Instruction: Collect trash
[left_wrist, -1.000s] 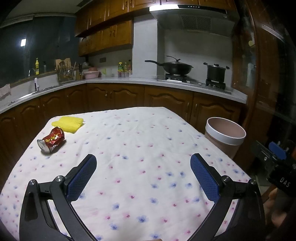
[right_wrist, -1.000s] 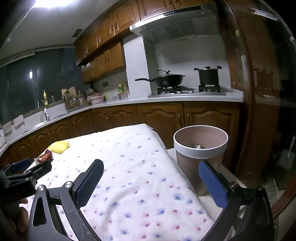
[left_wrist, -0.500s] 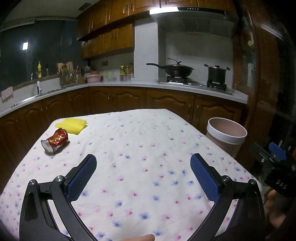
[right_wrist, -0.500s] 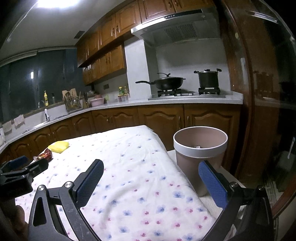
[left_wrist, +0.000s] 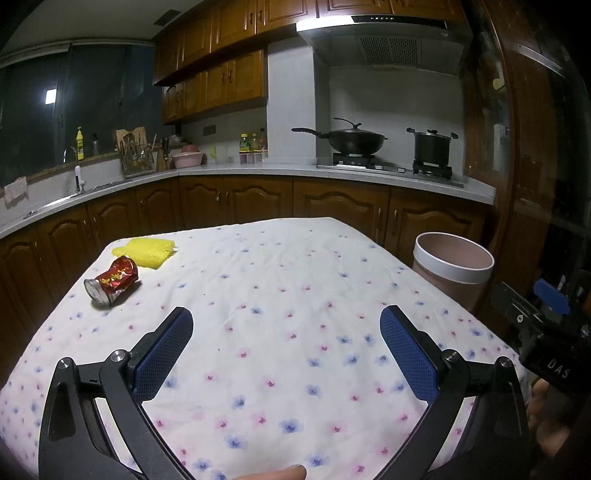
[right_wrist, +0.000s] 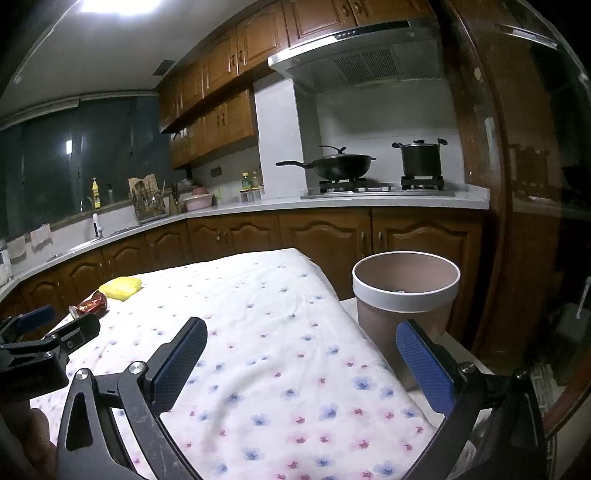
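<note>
A crushed red can lies on its side at the far left of the flowered tablecloth, next to a yellow cloth. Both also show small in the right wrist view, the can and the yellow cloth. A pink trash bin with a white rim stands off the table's right edge; it is close in the right wrist view. My left gripper is open and empty over the table's near part. My right gripper is open and empty near the table's right edge, beside the bin.
Wooden cabinets and a pale counter run behind the table. A wok and a pot sit on the stove. A dark wooden frame stands at the right. The other gripper shows at the right edge.
The left wrist view has lifted and pulled back slightly; the can and yellow cloth sit a little nearer the middle of the view. The right gripper has barely moved. Both stay open.
</note>
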